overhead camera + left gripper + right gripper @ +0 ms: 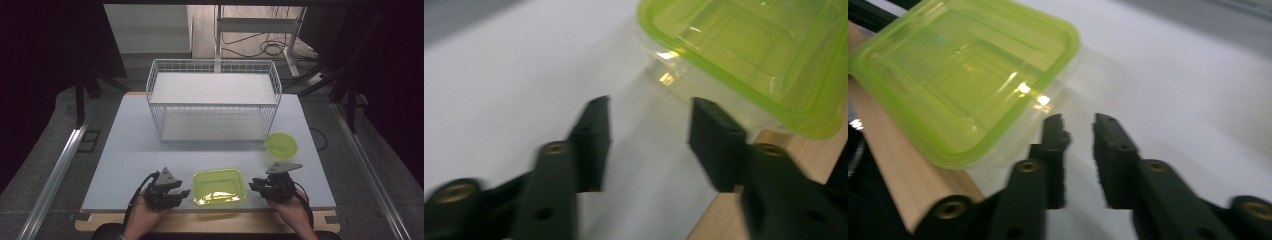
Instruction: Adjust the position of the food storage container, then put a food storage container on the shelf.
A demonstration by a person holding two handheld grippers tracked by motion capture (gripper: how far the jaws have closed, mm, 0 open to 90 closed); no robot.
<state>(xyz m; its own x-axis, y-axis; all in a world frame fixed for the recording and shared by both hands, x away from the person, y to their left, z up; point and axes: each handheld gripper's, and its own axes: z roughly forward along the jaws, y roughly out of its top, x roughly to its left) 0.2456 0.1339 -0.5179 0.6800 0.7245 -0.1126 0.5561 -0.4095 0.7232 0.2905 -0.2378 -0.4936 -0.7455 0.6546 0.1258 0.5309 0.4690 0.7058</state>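
Flanking the square container (219, 186) from both sides, we have our two tongs down at the near edge of the desk (130, 145), and nothing is gripped. The container, clear with a lime-green lid, sits close to that near edge, midway between the hands.

The left tongs (183, 193) sit just to the left of the container, jaws spread with bare desk between them; in the left gripper view (649, 145) the container's corner (744, 55) lies beyond the tips, apart from them.

The right tongs (254, 185) sit just to the right of the container, jaws parted by a narrow gap and pinching nothing. In the right gripper view (1079, 160) the container (963, 80) lies beside the tips, up and to the left, and whether the nearer jaw brushes its wall we cannot tell through the blur.

Behind the container, well apart, stands a white wire rack (214, 100). A round green bowl (281, 145) rests behind and to the right of the container, near the rack's right corner.
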